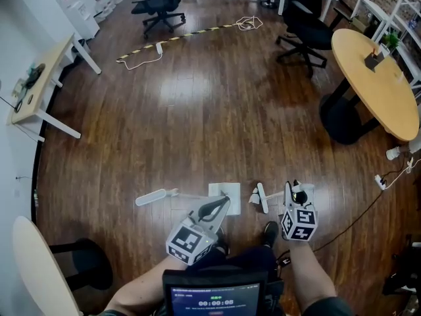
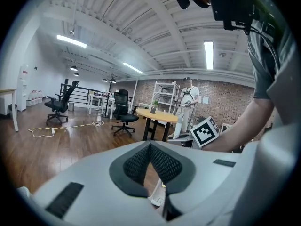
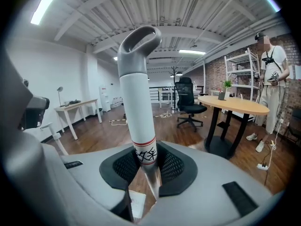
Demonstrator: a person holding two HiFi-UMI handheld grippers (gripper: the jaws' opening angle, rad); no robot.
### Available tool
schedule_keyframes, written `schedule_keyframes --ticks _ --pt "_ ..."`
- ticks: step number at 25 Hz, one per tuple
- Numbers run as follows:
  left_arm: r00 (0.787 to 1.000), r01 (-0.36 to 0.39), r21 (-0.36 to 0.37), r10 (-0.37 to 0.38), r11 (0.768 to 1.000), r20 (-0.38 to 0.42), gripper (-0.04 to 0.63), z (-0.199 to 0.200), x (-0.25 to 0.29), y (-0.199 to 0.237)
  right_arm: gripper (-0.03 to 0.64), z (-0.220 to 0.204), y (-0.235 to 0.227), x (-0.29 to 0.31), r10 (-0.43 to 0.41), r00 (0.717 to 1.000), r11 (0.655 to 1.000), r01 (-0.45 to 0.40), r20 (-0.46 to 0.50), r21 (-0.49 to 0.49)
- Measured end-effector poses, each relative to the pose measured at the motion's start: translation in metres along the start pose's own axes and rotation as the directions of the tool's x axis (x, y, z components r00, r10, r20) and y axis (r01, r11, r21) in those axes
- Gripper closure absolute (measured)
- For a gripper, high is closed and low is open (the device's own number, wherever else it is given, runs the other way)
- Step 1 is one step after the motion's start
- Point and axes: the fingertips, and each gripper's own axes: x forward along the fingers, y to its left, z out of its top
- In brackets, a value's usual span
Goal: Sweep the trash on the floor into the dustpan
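Observation:
My right gripper [image 1: 289, 195] [image 3: 143, 163] is shut on the grey-white broom handle [image 3: 137, 102], which stands upright through its jaws. The handle ends in a loop at the top. The white broom head [image 1: 261, 198] rests on the wood floor just left of that gripper. A flat white square [image 1: 224, 191], which looks like the dustpan, lies on the floor. A long white handle [image 1: 154, 196] reaches left from it. My left gripper [image 1: 219, 208] [image 2: 150, 147] hovers just over the square's near edge, its pads meeting with nothing seen between them.
A round wooden table [image 1: 375, 84] and black office chairs [image 1: 309, 25] stand at the right and back. A desk [image 1: 39, 87] lines the left wall. Cables [image 1: 385, 180] trail at the right, and a striped cord [image 1: 177, 38] lies far off. A person [image 2: 189, 102] stands by the brick wall.

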Motion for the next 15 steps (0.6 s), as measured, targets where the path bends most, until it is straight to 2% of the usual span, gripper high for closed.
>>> schedule_keyframes --ticks 8,15 --pt "1.0 -0.002 -0.002 0.002 1.0 0.023 0.58 -0.007 -0.037 0.024 0.506 -0.001 0.093 0.009 0.019 1.0 0.993 -0.017 -0.02 0.119" --pt "1.0 -0.01 -0.001 0.01 1.0 0.025 0.58 -0.004 -0.056 0.027 0.508 0.013 0.11 -0.001 0.016 1.0 0.987 -0.015 -0.008 0.162"
